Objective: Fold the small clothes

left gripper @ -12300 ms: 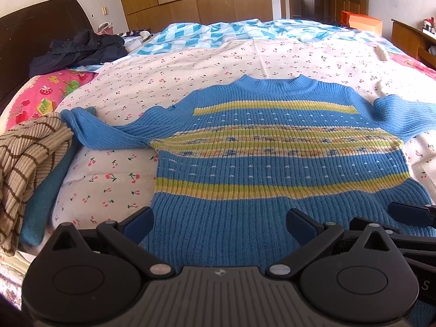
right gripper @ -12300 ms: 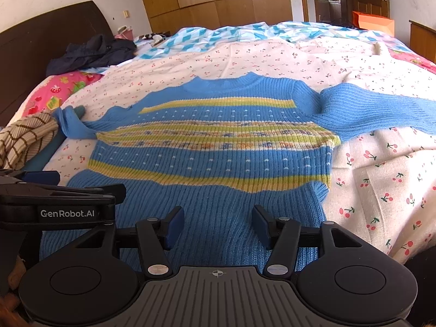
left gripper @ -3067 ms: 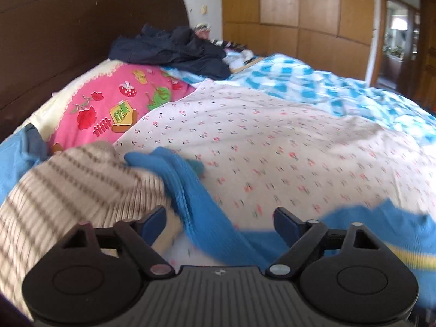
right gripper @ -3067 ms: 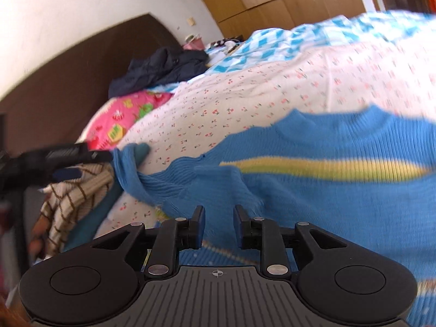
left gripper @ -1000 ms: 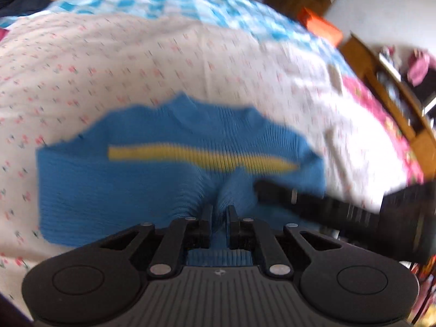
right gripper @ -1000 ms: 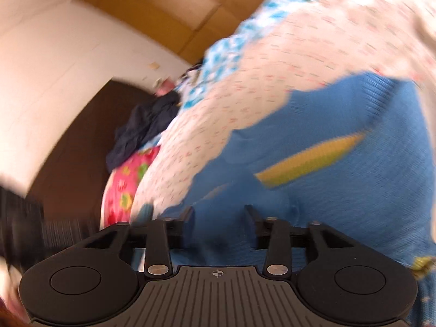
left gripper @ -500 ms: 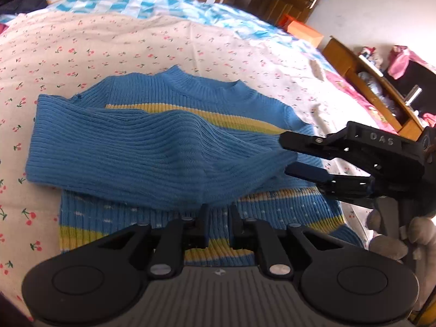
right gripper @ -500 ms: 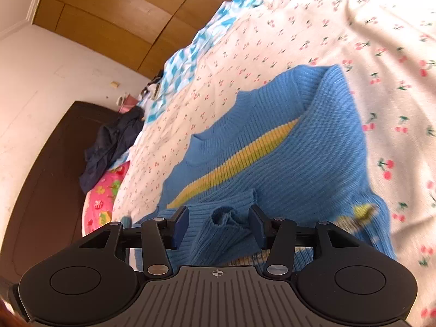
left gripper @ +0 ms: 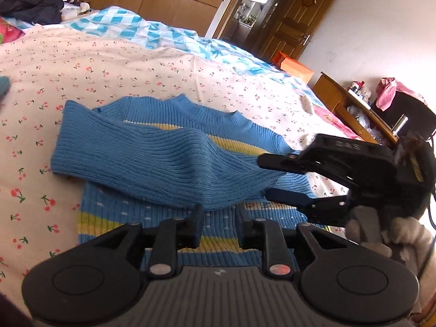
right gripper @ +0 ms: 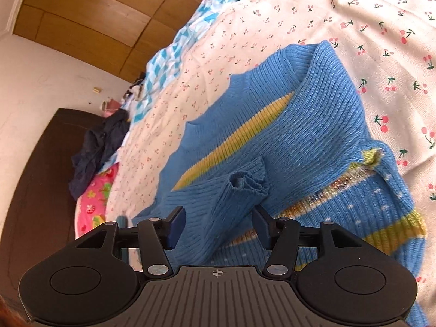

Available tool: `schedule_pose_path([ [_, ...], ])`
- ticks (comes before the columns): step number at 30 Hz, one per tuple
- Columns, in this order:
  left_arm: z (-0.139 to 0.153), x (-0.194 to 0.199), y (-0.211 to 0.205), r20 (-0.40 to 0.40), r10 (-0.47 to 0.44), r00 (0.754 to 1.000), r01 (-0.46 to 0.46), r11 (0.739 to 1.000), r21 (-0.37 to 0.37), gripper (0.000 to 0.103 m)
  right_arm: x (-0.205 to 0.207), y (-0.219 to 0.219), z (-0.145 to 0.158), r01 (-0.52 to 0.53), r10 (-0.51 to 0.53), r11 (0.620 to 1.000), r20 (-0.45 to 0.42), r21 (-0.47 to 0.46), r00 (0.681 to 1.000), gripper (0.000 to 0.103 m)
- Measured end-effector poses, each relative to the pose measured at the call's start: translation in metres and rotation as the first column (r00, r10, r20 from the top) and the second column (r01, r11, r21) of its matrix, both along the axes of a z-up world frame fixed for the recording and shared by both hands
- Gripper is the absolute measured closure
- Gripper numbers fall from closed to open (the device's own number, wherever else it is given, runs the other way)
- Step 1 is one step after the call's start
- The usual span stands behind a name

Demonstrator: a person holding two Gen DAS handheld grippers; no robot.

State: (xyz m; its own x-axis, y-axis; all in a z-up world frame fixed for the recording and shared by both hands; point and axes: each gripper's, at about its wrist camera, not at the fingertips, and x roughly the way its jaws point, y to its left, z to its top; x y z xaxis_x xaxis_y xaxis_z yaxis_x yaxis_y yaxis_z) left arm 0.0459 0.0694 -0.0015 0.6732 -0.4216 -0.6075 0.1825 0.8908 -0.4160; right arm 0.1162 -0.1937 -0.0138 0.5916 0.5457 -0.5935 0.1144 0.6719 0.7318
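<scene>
A blue knit sweater [left gripper: 152, 160] with yellow stripes lies on the cherry-print bedsheet [left gripper: 109, 70]. One sleeve [left gripper: 174, 169] is folded across its chest, and its cuff [right gripper: 246, 181] shows in the right wrist view. My left gripper [left gripper: 218, 224] is open just above the sweater's lower stripes, with nothing between its fingers. My right gripper [right gripper: 216, 224] is open over the folded sleeve; it also shows in the left wrist view [left gripper: 268, 175], open at the sleeve's cuff end. The sweater [right gripper: 313, 125] fills the middle of the right wrist view.
A dark garment pile [left gripper: 30, 2] lies at the bed's head by the dark headboard [right gripper: 41, 179]. A blue checked quilt [left gripper: 152, 31] covers the far side. A wooden side table [left gripper: 351, 109] with clutter stands to the right. A pink pillow [right gripper: 95, 204] lies near the headboard.
My left gripper has opened and let go of the sleeve, which now rests across the sweater's chest. My right gripper has opened wider near the cuff.
</scene>
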Motion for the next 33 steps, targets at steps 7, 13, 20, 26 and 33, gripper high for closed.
schedule_pose_path([
  [7, 0.001, -0.001, 0.000, 0.011, -0.001, 1.000, 0.001, 1.000, -0.005, 0.068, 0.011, 0.003, 0.007, 0.001, -0.002, 0.998, -0.008, -0.059, 1.000, 0.094],
  [13, 0.004, -0.002, 0.013, 0.029, 0.065, 0.997, -0.063, 0.997, -0.043, 0.057, -0.002, -0.016, 0.063, 0.018, -0.007, 0.998, 0.201, -0.055, 0.979, 0.095],
  [20, 0.002, 0.002, 0.026, 0.032, 0.183, 0.983, -0.183, 0.983, -0.019, 0.041, 0.003, -0.063, 0.031, 0.118, -0.090, 0.976, 0.154, -0.185, 0.984, 0.095],
  [26, -0.006, 0.018, 0.029, -0.016, 0.220, 0.975, -0.220, 0.975, 0.028, 0.041, -0.003, -0.067, -0.003, 0.112, -0.095, 0.973, 0.091, -0.200, 0.991, 0.094],
  [33, -0.001, 0.047, 0.019, 0.054, 0.224, 0.973, -0.230, 0.964, 0.134, 0.040, 0.003, -0.066, 0.006, 0.093, -0.067, 0.968, 0.117, -0.233, 0.991, 0.090],
])
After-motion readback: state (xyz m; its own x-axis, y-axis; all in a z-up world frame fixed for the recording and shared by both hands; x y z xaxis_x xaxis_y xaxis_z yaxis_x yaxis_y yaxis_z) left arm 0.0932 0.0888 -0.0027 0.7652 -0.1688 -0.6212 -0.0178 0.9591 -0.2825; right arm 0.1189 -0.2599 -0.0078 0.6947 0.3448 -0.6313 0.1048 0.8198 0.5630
